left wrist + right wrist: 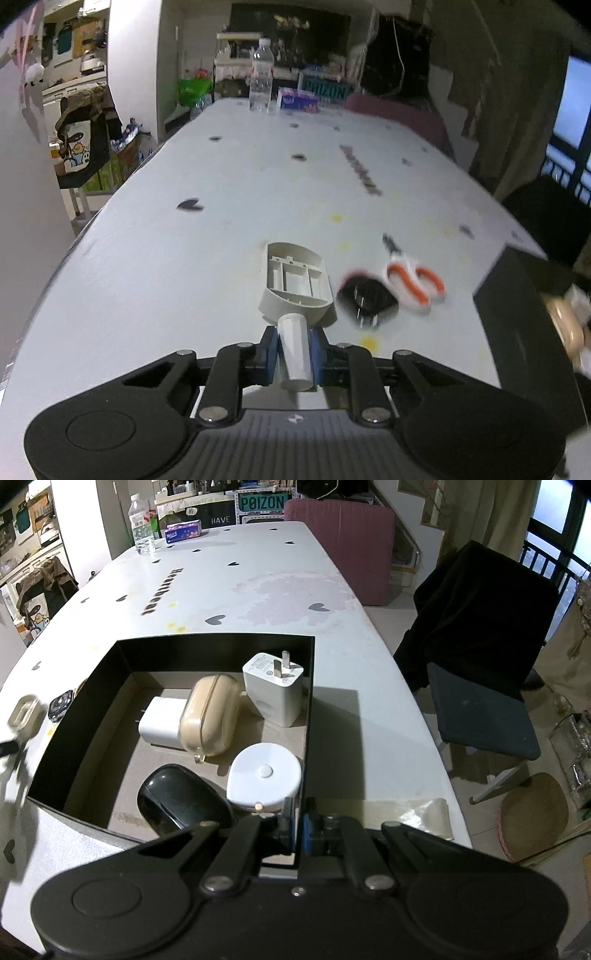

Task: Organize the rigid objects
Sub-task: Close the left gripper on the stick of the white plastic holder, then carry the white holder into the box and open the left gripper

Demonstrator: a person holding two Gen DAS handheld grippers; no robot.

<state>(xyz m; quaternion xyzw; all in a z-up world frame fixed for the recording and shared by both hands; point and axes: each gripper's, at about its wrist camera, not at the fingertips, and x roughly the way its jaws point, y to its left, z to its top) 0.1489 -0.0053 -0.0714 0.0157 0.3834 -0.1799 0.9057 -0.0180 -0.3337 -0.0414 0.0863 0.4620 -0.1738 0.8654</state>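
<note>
My left gripper [293, 339] is shut on the white round handle [295, 354] of a grey plastic scoop-shaped piece [293, 284], which lies on the white table [221, 221]. To its right lie a black plug adapter [365, 299] and orange-handled scissors [413, 280]. My right gripper [298, 819] is shut on the near right wall of a black open box [218, 642]. Inside the box are a white charger [275, 690], a smaller white charger [162, 720], a beige case [210, 720], a round white tape measure [264, 779] and a black mouse [181, 801].
A water bottle [261, 79] and a tissue pack [297, 99] stand at the table's far end. A black watch [59, 705] lies left of the box. A dark chair [484, 686] and a pink cushion [351, 542] sit beyond the table's right edge.
</note>
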